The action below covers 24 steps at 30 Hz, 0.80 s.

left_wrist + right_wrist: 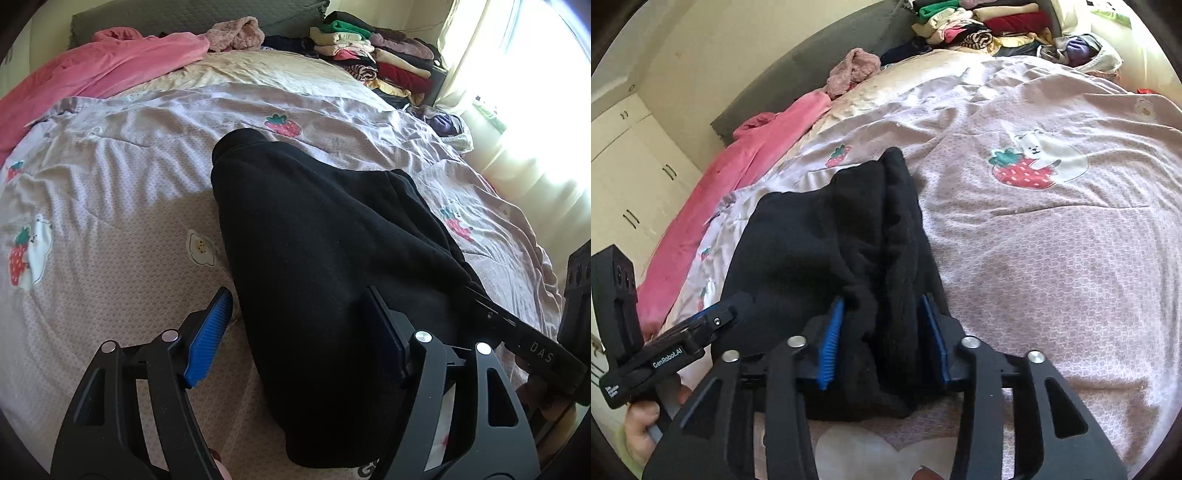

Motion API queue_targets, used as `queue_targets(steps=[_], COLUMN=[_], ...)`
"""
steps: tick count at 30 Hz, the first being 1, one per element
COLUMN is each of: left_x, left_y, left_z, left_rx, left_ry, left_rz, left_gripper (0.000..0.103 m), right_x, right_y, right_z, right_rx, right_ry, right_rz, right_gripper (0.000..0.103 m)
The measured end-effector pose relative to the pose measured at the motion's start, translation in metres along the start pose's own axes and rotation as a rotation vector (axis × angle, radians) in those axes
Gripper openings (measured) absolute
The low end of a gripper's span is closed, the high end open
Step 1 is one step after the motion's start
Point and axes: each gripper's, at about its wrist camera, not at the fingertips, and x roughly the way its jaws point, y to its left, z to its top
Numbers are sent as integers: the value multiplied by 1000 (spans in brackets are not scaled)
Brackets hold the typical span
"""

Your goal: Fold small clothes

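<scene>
1. Your left gripper [299,328] stands wide apart. Its blue ribbed pad [208,334] hangs over the bed cover just left of the garment, and the other pad lies over the cloth without pinching it.
2. Your right gripper [882,343] is clamped narrow on a bunched fold of the black fleece garment [827,236], with cloth filling the gap between both blue pads.
3. The black fleece garment [314,236] lies on the bed, on the lilac strawberry-print quilt cover [110,206]; its near right corner is lifted toward your right gripper.
4. Along the far side of the bed lie a pink blanket [110,70] and a stack of folded clothes in mixed colours [369,51], well apart from the garment.
</scene>
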Motion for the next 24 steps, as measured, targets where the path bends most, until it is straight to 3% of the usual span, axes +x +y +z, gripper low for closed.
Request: queue_targets(steps=[5, 7, 10, 16, 24], left_x=[-2, -3, -7, -19, -49], left_y=[1, 2, 5, 9, 17], left_z=[0, -1, -2, -4, -15], left_rx=[-7, -7, -19, -17, -18], left_ry=[0, -1, 2, -3, -27], left_rz=[3, 6, -3, -1, -20], left_gripper=[64, 64, 66, 67, 80], right_x=[-6, -10, -19, -46, -86], right_y=[10, 11, 9, 13, 27], right_z=[-3, -3, -3, -4, -14], right_rx=[-52, -73, -72, -83, -123], right_ry=[-37, -55, -91, -217, -379], right_rz=[-68, -115, -123, -193, -159], right_gripper=[55, 73, 76, 94, 98])
